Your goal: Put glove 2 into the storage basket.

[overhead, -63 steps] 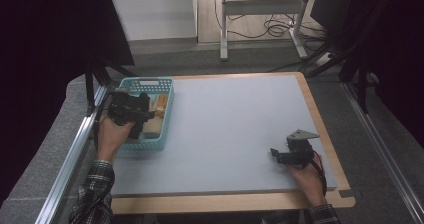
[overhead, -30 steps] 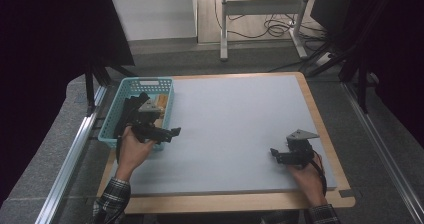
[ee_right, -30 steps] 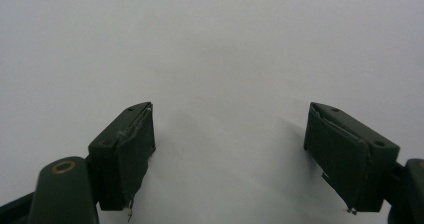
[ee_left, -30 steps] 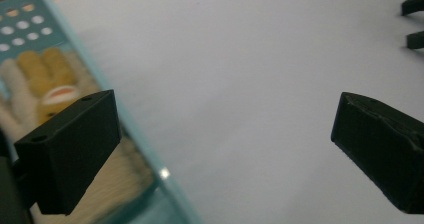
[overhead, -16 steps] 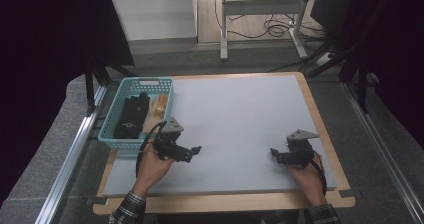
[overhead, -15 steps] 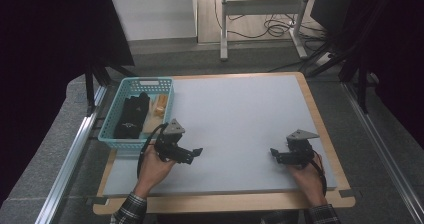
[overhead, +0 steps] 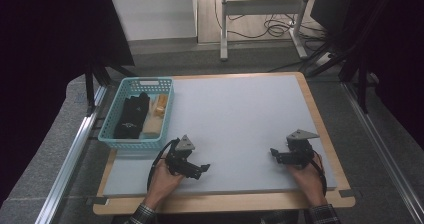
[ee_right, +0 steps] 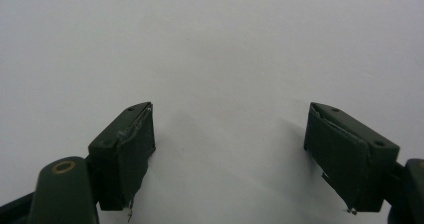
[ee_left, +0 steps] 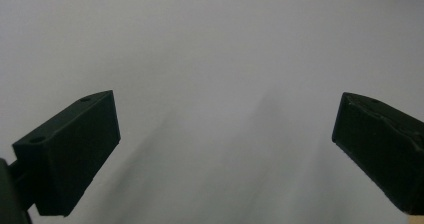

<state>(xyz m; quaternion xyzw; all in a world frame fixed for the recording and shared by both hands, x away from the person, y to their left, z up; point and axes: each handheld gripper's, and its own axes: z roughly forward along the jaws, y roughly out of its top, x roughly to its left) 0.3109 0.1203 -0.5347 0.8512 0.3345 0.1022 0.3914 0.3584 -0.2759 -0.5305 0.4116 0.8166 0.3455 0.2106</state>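
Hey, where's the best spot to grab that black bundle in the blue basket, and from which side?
Probably from above, jaws closing across the narrow middle of the black bundle. It lies lengthwise in the basket, with the wall on one side and pale items beside it, so side access looks blocked.

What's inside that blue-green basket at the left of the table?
The basket holds a black folded item and two pale yellowish blocks beside it. Anything beneath them is covered, so I cannot tell.
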